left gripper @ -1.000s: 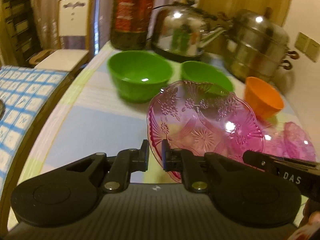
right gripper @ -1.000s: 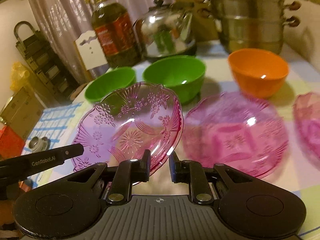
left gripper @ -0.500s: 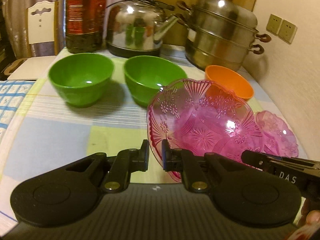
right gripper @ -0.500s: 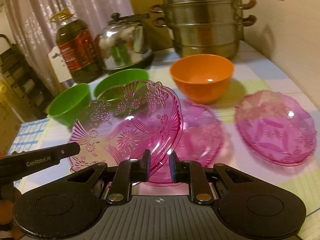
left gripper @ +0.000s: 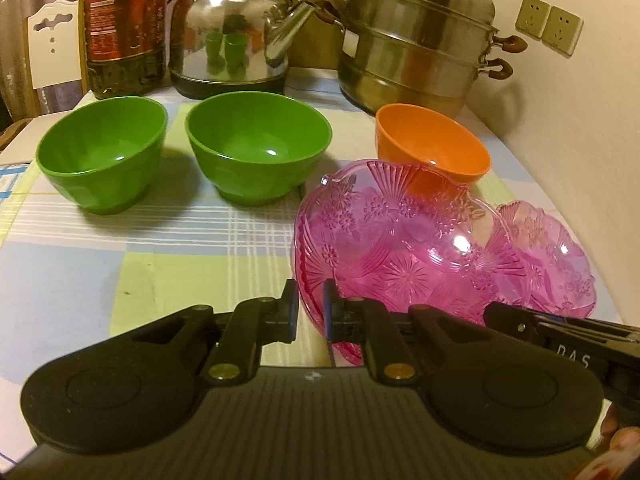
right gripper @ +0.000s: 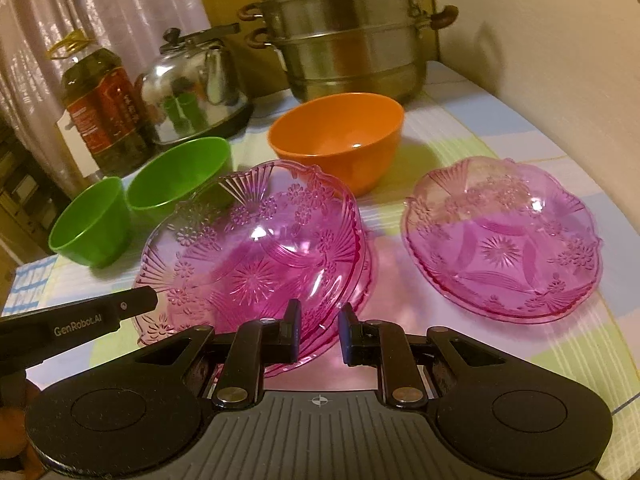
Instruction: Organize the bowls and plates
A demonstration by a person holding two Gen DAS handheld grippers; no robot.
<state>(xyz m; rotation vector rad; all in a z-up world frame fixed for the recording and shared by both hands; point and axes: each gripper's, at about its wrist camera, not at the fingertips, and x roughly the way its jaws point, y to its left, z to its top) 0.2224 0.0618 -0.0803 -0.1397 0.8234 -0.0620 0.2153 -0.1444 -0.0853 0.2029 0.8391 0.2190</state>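
A pink glass plate [left gripper: 400,248] [right gripper: 256,264] is held by its rim from both sides. My left gripper [left gripper: 310,312] is shut on its left rim, and my right gripper [right gripper: 320,332] is shut on its near right rim. The plate tilts just above a second pink plate [right gripper: 366,264], of which only the right rim peeks out beneath it. A third pink plate [right gripper: 504,240] [left gripper: 552,256] lies flat to the right. Two green bowls [left gripper: 104,152] [left gripper: 256,148] and an orange bowl [left gripper: 432,148] [right gripper: 336,140] stand behind the plates.
At the back stand a steel kettle [left gripper: 232,36], a stacked steel steamer pot [left gripper: 416,40] and a dark oil bottle [left gripper: 124,28]. A wall [right gripper: 560,60] runs close along the right table edge. The checked tablecloth [left gripper: 120,264] covers the table.
Both grippers carried the pink plate to the right, from in front of the green bowls to just over the middle pink plate. The grips stayed shut.
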